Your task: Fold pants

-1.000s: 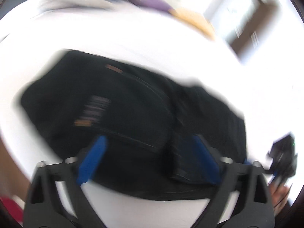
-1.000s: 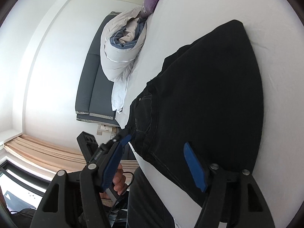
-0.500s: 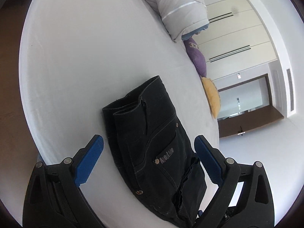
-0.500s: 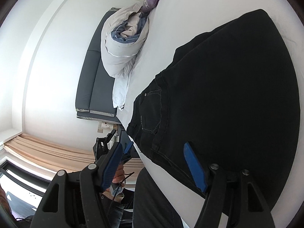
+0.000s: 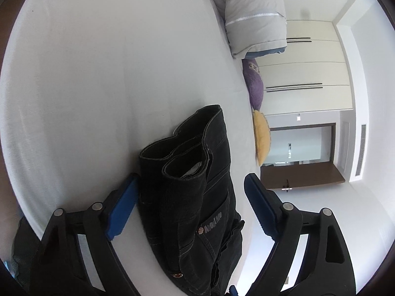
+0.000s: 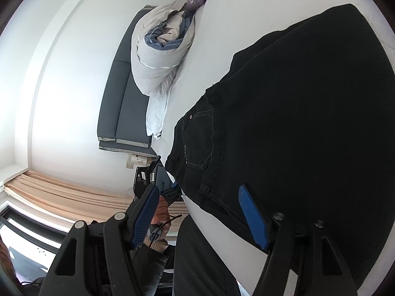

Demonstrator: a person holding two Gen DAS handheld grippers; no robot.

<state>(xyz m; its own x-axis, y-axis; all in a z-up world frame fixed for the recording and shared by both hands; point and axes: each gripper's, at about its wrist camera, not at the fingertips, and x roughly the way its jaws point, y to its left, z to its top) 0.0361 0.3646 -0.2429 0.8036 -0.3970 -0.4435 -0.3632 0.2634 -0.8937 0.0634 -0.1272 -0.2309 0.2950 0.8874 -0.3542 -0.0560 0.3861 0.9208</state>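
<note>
Black denim pants (image 5: 197, 192) lie folded on a white bed (image 5: 98, 86), the open waistband end facing the left wrist camera. My left gripper (image 5: 190, 197) is open, its blue fingers either side of the waistband, not closed on it. In the right wrist view the pants (image 6: 296, 113) spread wide and dark across the bed. My right gripper (image 6: 200, 212) is open at the pants' near edge by the bed's side; its right finger (image 6: 251, 217) lies over the fabric. The left gripper also shows in the right wrist view (image 6: 158, 185), held in a hand.
A rolled grey duvet (image 5: 254, 14) lies at the head of the bed, with a purple pillow (image 5: 255, 86) and a yellow pillow (image 5: 263, 138) beside it. A grey sofa (image 6: 121, 98) stands against the wall. A doorway (image 5: 301, 157) and wardrobe lie beyond.
The left gripper swung round and came in low at the waistband end, which now sits between its fingers. The right gripper moved closer over the pants. Both stayed open.
</note>
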